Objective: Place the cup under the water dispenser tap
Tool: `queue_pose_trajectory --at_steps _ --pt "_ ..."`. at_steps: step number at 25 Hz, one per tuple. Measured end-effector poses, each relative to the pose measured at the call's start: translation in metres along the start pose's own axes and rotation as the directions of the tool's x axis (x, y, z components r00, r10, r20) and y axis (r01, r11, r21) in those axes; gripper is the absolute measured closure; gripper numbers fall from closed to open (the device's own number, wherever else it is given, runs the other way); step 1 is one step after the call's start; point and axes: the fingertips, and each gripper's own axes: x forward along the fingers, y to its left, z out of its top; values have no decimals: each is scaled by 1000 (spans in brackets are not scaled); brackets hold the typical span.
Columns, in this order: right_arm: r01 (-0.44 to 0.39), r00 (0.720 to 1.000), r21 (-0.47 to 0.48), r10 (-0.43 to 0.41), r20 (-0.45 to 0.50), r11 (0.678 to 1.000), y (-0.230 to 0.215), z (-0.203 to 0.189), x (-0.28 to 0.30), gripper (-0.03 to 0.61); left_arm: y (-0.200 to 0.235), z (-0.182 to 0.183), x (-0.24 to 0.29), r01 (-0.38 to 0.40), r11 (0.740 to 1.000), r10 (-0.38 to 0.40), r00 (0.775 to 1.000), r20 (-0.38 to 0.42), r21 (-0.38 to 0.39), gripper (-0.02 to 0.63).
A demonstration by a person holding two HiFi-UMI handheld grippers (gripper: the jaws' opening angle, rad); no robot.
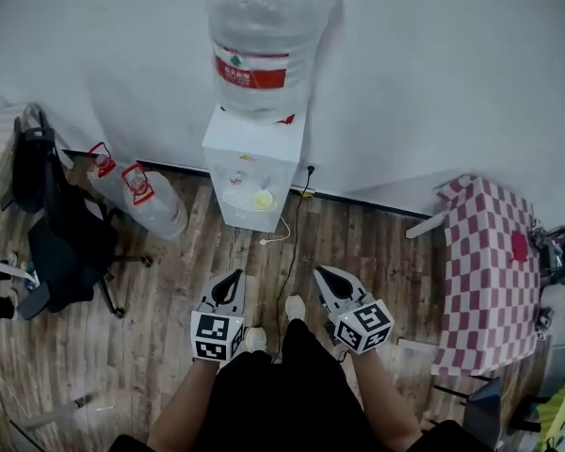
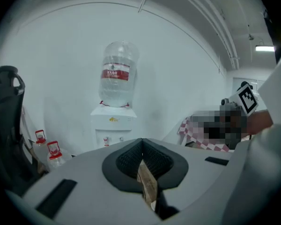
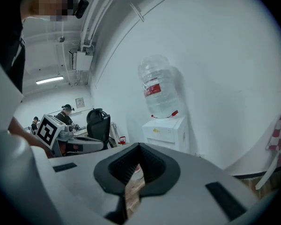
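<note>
The white water dispenser [image 1: 254, 149] stands against the wall with a big clear bottle [image 1: 264, 36] on top. A small yellowish cup [image 1: 264, 199] sits in its recess below the taps; which tap it is under I cannot tell. My left gripper [image 1: 228, 283] and right gripper [image 1: 328, 276] hover side by side over the wooden floor, a good step short of the dispenser, both shut and holding nothing. The left gripper view shows the left gripper [image 2: 141, 142] aimed at the dispenser [image 2: 113, 123]. In the right gripper view, the right gripper [image 3: 139, 146] has the dispenser [image 3: 171, 130] ahead to the right.
Two spare water bottles [image 1: 141, 191] lean by the wall left of the dispenser. A black office chair [image 1: 56, 234] stands further left. A red-checked table [image 1: 490, 271] is at the right. A power cable [image 1: 297, 224] runs across the floor from the dispenser. People sit at desks [image 3: 68, 118] far left.
</note>
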Motion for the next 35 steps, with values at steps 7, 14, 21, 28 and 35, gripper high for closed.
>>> queue_pose_trajectory --at_steps 7,14,21,28,35 --pt "-9 998 0 9 59 1000 19 11 -34 568 -3 14 -37 1 1000 -2 999 49 15 600" --pt "-92 994 -43 95 61 995 19 20 -47 568 -21 29 -57 -66 997 63 993 96 32 600" --pt "-199 978 -102 204 44 975 21 39 -71 568 -49 29 -71 -131 991 130 987 92 2 600" --pt "-231 971 -88 236 45 969 7 35 -92 568 -85 33 -80 -153 988 152 983 105 8 600" --pt "-228 973 -78 230 24 971 -1 21 -102 568 -97 24 -81 -207 978 209 973 101 -21 600"
